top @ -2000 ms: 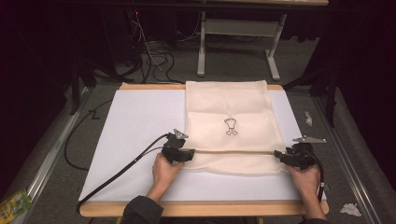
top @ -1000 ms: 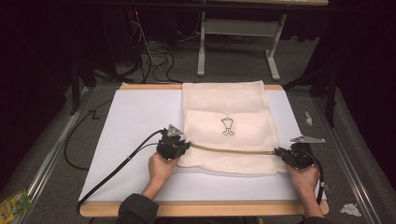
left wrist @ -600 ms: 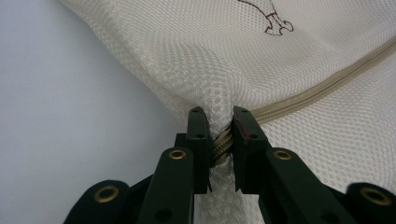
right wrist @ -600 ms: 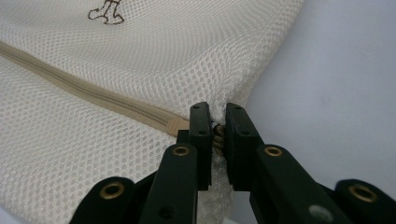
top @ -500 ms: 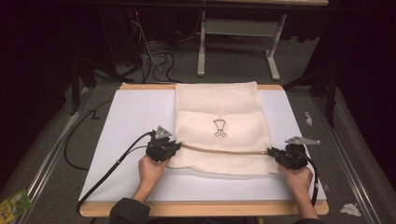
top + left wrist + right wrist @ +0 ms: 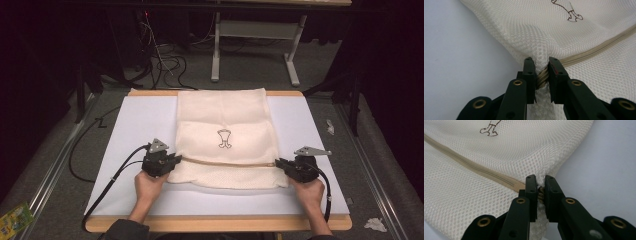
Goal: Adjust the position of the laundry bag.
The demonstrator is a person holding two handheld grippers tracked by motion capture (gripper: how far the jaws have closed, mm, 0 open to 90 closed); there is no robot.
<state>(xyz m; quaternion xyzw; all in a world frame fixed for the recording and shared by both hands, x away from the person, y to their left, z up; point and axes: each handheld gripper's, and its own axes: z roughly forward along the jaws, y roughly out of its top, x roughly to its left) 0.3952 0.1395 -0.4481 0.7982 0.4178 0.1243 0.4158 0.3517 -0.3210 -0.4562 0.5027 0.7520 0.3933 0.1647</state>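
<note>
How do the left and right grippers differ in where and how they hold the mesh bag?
The left gripper pinches the mesh bag at its left edge; the right gripper pinches the right edge. The left jaws stand slightly wider, bunching more fabric, than the right. Both clamp at an end of the tan zipper.

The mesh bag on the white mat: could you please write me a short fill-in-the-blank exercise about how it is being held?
1. The left gripper and the right gripper each pinch one end of the bag's tan ____.
2. The mesh bag is ____ in colour.
3. The bag lies on a ____ mat that covers the wooden table.
4. A small dark-outlined emblem sits on the side of the zipper that is ____ from the person.

Missing words: zipper; cream; white; farther
</note>
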